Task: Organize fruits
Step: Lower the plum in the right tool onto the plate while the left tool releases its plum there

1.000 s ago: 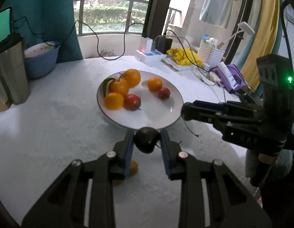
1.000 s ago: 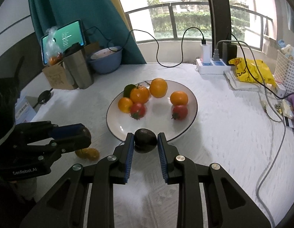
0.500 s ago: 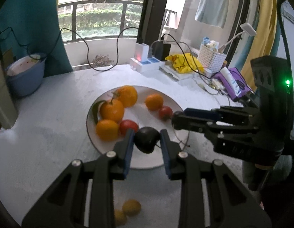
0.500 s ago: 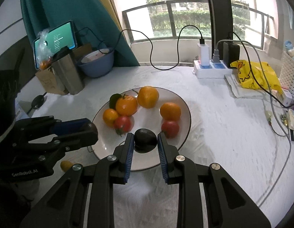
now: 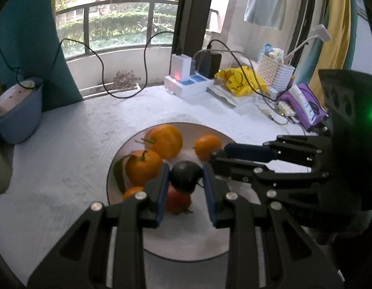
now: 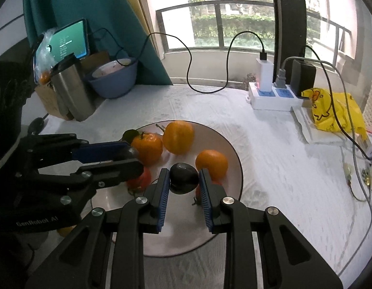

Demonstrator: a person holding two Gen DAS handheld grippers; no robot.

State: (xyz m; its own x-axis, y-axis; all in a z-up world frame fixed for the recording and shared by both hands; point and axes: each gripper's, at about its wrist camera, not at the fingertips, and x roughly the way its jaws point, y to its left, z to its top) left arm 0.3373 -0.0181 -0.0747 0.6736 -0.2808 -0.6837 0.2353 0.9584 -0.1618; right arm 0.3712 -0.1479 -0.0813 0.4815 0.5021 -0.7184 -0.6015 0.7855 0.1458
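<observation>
Fruits sit mostly on the white plate (image 6: 236, 168), and each gripper carries one more; compared with a second ago both grippers have advanced from the near rim of the plate to a position above its middle, so the plate now fills the lower centre of both wrist views, and the two small yellow fruits seen on the tablecloth short of the plate half a second ago are gone from the left wrist view. Left gripper (image 5: 186, 179) remains clenched on a dark round fruit (image 5: 185, 176), pads pressing both sides, held above a red tomato (image 5: 177, 201) on the plate. Right gripper (image 6: 183, 180) likewise remains clenched on its own dark fruit (image 6: 184, 178), held over the plate just beside an orange (image 6: 212, 163); grip unchanged on both sides across the three moments. Plate contents, left wrist view: large orange (image 5: 167, 141) at the far side, stemmed orange with a leaf (image 5: 143, 166) nearer and to its left, small orange (image 5: 207, 146) at the far right, a further orange (image 5: 133, 192) partly hidden behind the left gripper's finger. Right wrist view adds a second tomato (image 6: 140, 180) on the plate, partly hidden under the left gripper. Beyond the plate to the far left: blue bowl (image 6: 112, 78) holding a white dish, contents not legible. Beyond the plate to the far right: white basket (image 5: 276, 74) holding small packets, too small to identify
</observation>
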